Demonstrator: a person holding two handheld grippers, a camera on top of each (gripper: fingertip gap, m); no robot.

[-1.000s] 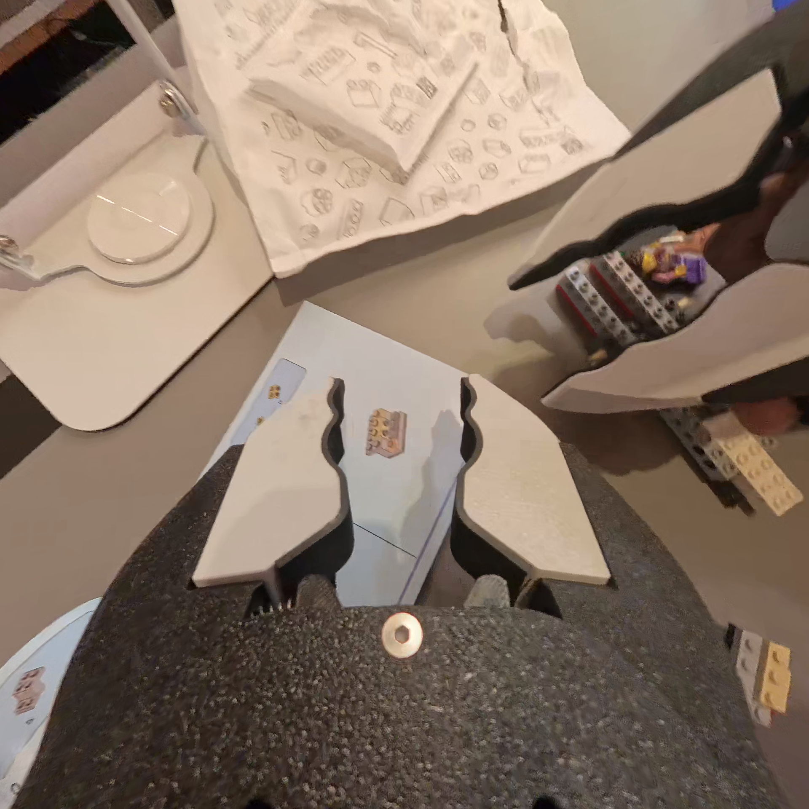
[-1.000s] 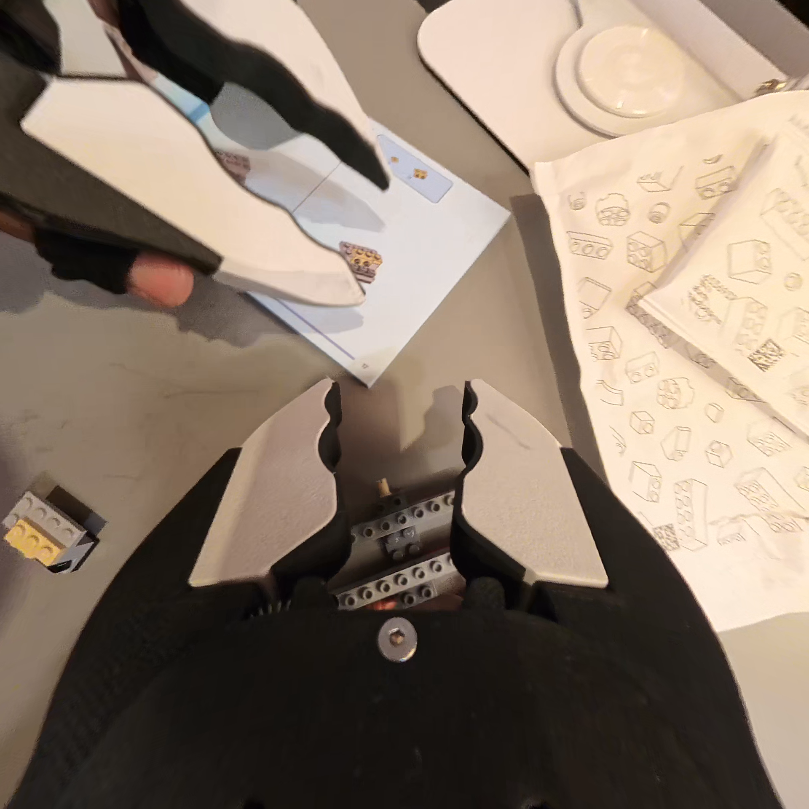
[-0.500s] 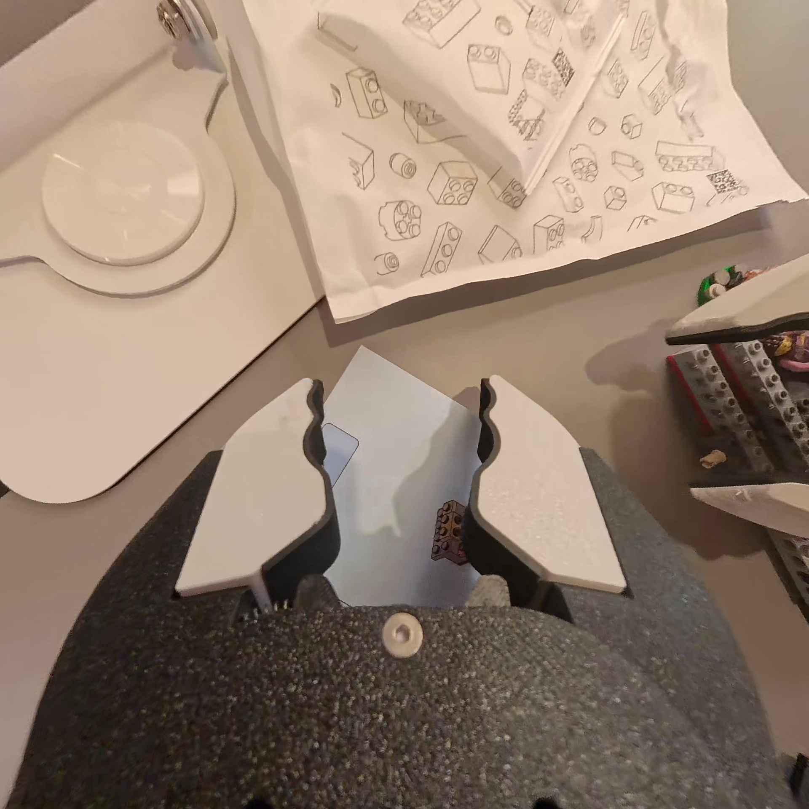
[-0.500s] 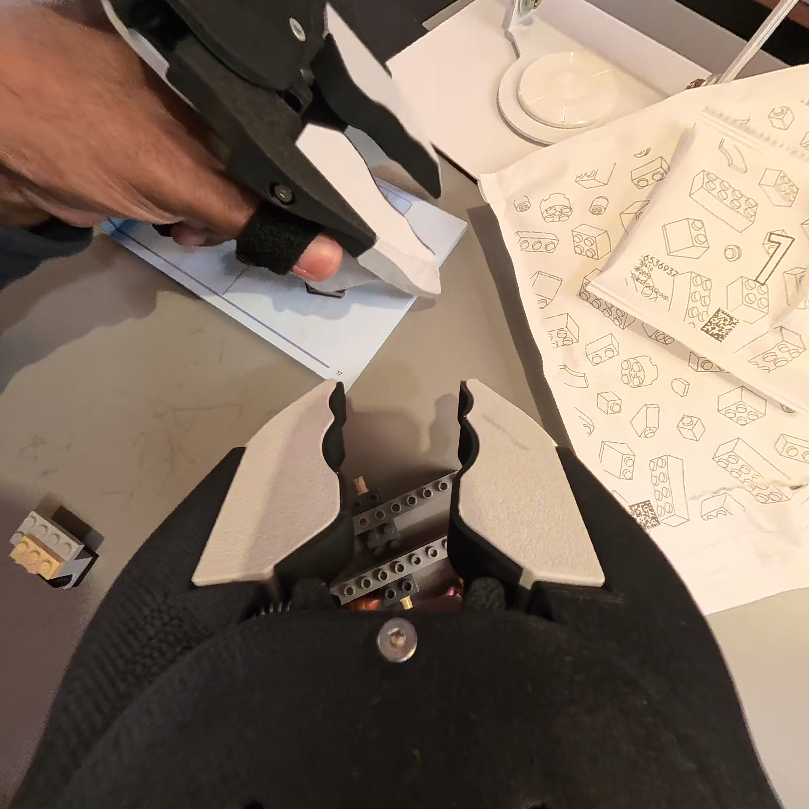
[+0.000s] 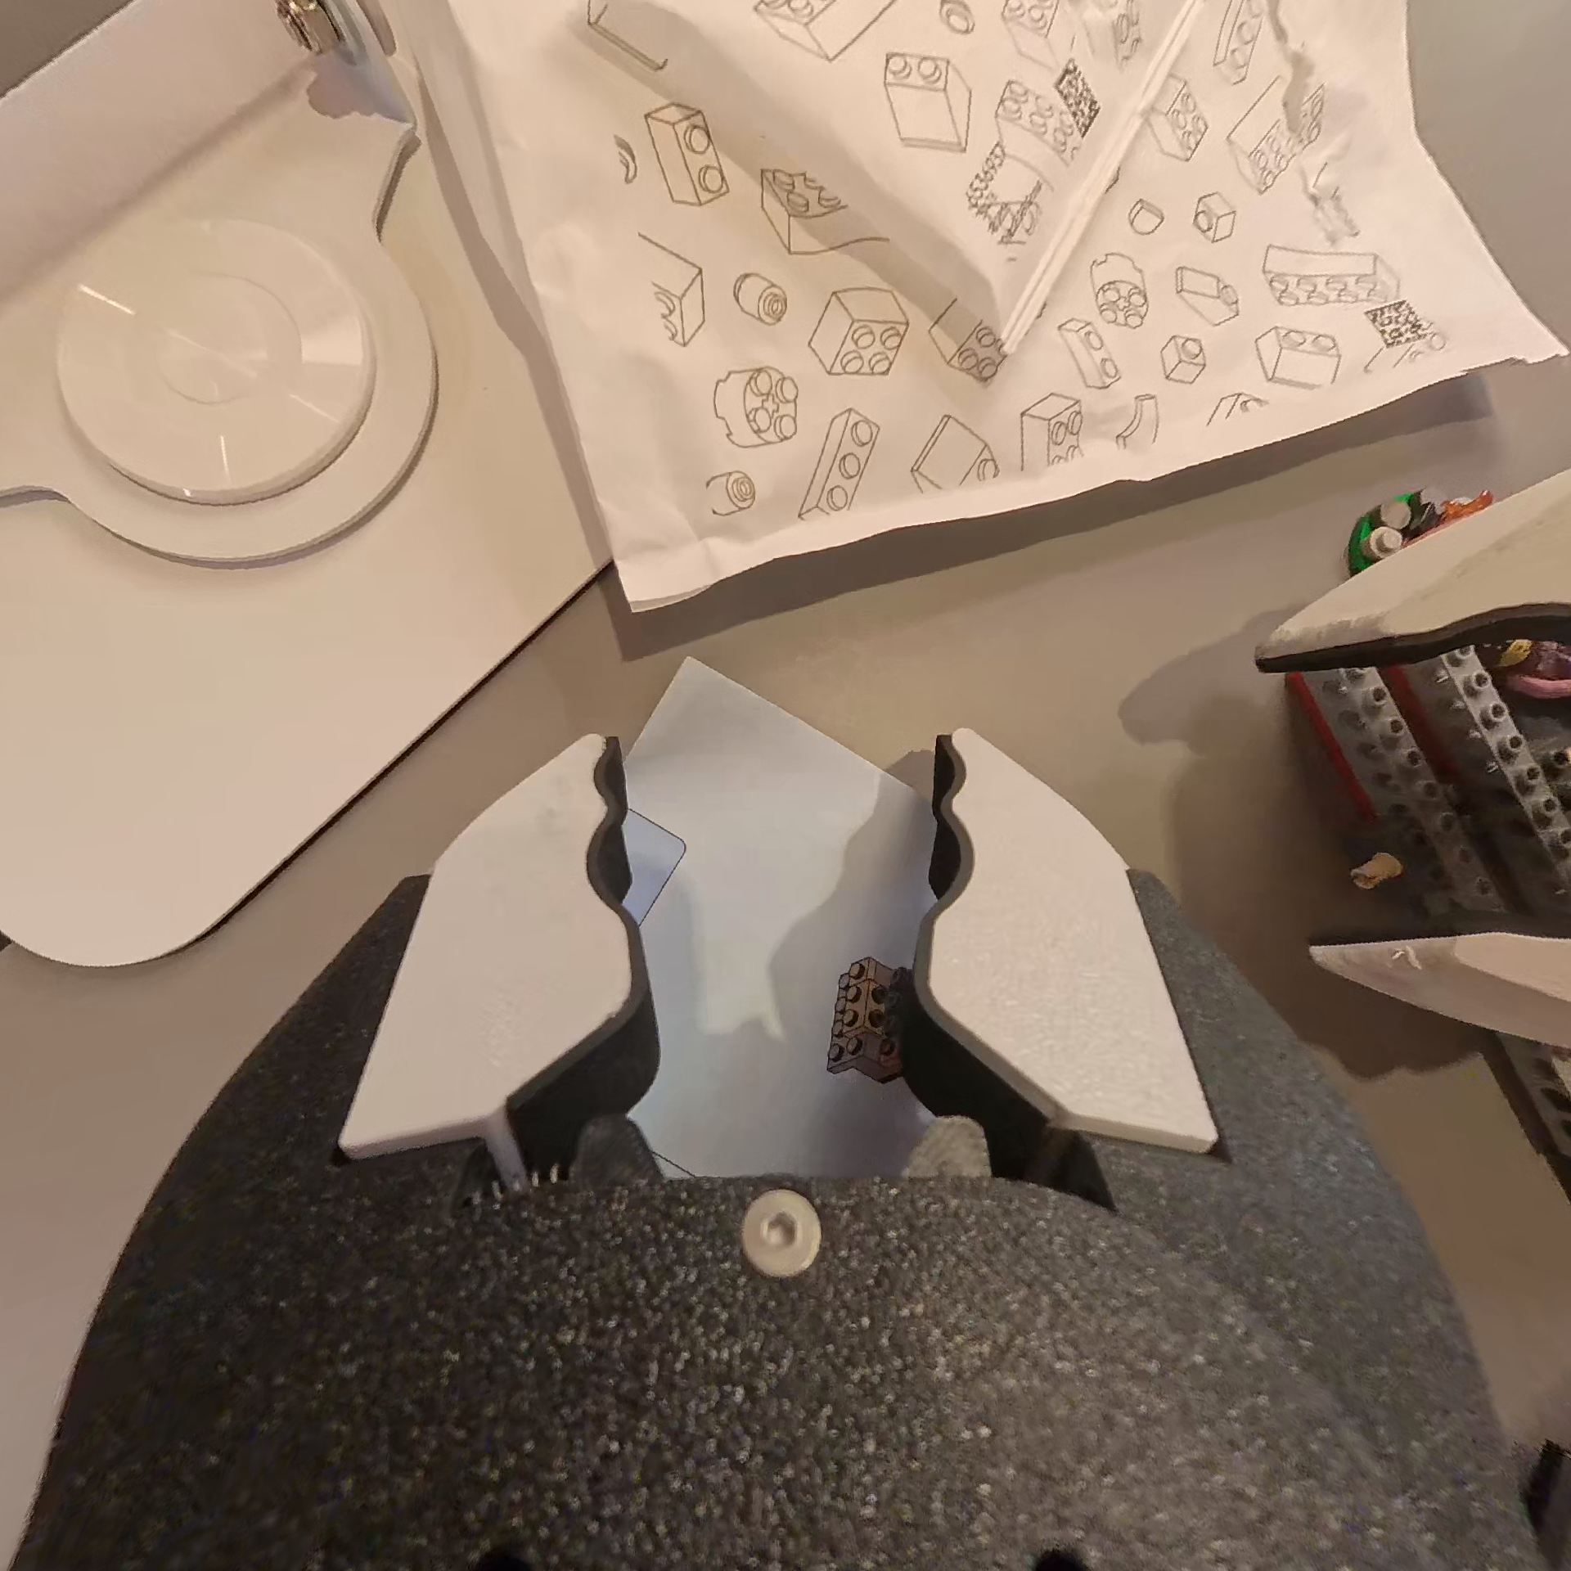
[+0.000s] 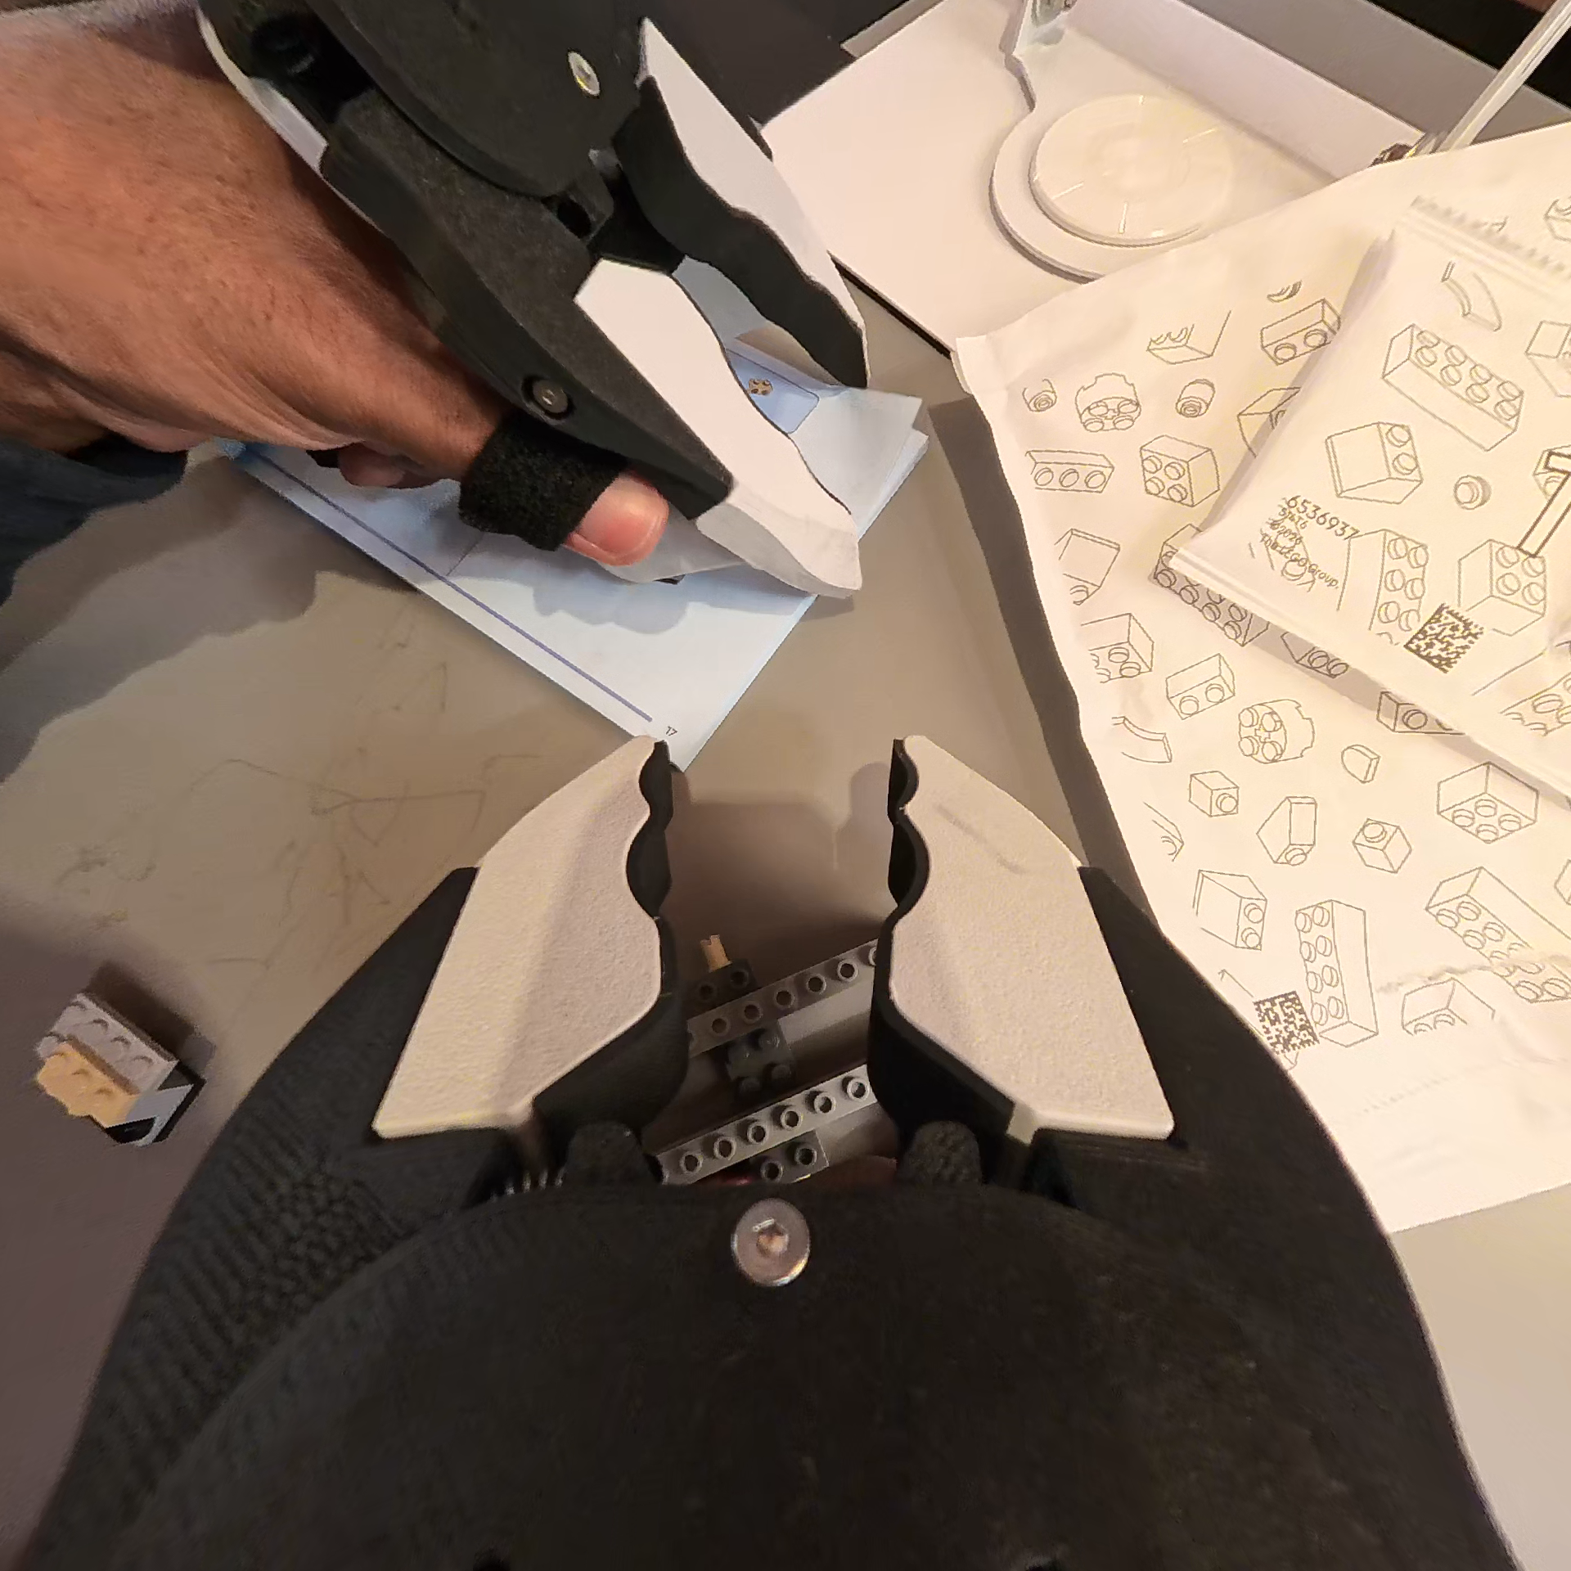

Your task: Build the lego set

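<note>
My left gripper [image 5: 778, 748] is open and empty, low over a pale blue instruction booklet [image 5: 765, 850] whose corner shows between its fingers. A printed brick picture [image 5: 867, 1033] lies by its right finger. In the right wrist view the left gripper [image 6: 854, 476], held by a hand [image 6: 212, 297], rests on the booklet [image 6: 638, 646]. My right gripper [image 6: 778, 752] is shut on a grey studded brick assembly [image 6: 765, 1003] seated deep between its fingers. The left wrist view shows the right gripper [image 5: 1292, 799] clamping that assembly [image 5: 1394, 808], which has red sides.
A white paper bag with brick drawings [image 5: 935, 340] lies beyond the booklet, with a smaller bag [image 6: 1403, 467] on it. A white plate with a round disc [image 5: 212, 382] sits at the far left. A small grey and tan brick cluster [image 6: 110, 1063] lies apart. Small coloured pieces [image 5: 1394, 527] lie by the assembly.
My left gripper opened wider and came down and forward onto the booklet. My right gripper closed a little on the assembly and stayed nearly still.
</note>
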